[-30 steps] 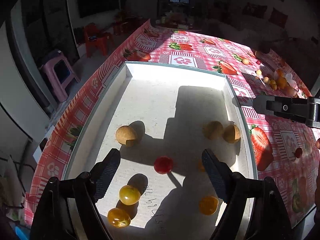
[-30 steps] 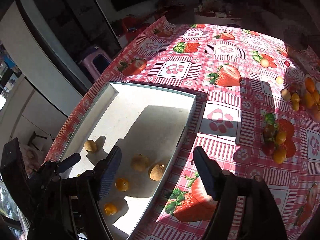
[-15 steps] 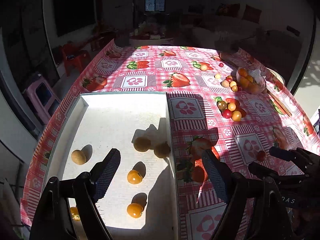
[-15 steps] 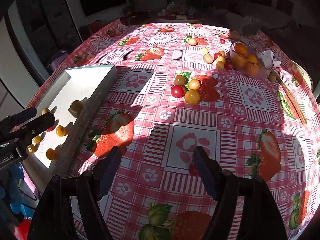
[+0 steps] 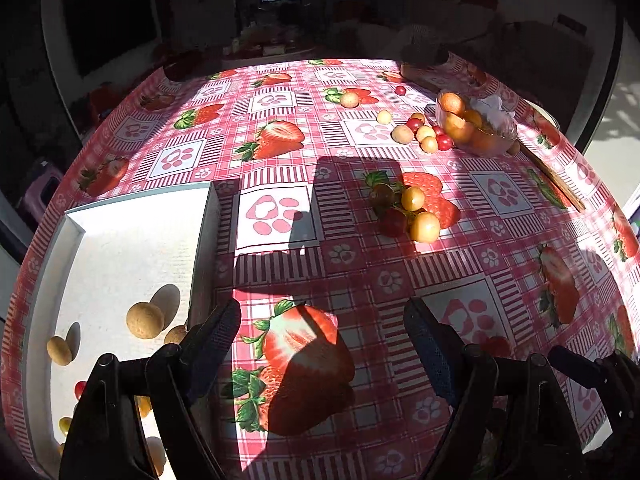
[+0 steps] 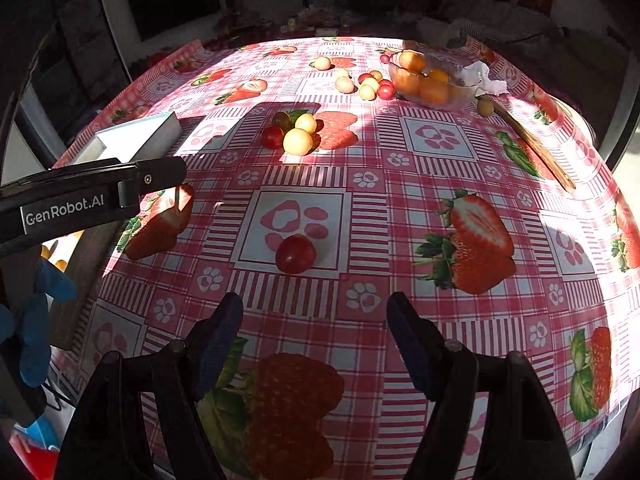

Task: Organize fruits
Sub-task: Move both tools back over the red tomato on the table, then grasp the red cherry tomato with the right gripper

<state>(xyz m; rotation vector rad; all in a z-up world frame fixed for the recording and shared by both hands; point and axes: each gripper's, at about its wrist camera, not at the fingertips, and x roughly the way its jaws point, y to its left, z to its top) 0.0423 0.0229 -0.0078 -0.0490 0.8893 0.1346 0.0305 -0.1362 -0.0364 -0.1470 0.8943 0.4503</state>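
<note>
The red cherry tomato (image 6: 295, 253) lies alone on a paw-print square of the tablecloth (image 6: 440, 208), straight ahead of the right gripper (image 6: 314, 326) and centred on the gap between its spread fingers, a little beyond the tips and not touched; that gripper stands released and empty, so the coming move looks like a short push forward and down with the jaws straddling the fruit; being near-round, the tomato offers no long axis to line up with. The left gripper (image 5: 322, 334) is likewise released with nothing between its fingers, and hovers over a printed strawberry just beside the wall of the white tray (image 5: 202, 248); the right hand is, by my reading, clearly the nearer to the lone tomato, which I cannot pick out with certainty in the left view. The tray is shallow, matt and rigid, and already holds a few tan, rough-skinned round fruits (image 5: 145, 320) plus small yellow and red ones at its near end. Further off sits a cluster of glossy tomatoes (image 6: 294, 132), yellow, red and dark, touching one another; beyond it more loose fruit beside a clear glass bowl (image 6: 430, 82) of orange fruits; the cloth is smooth, shiny plastic, so a round fruit may roll if nudged.
</note>
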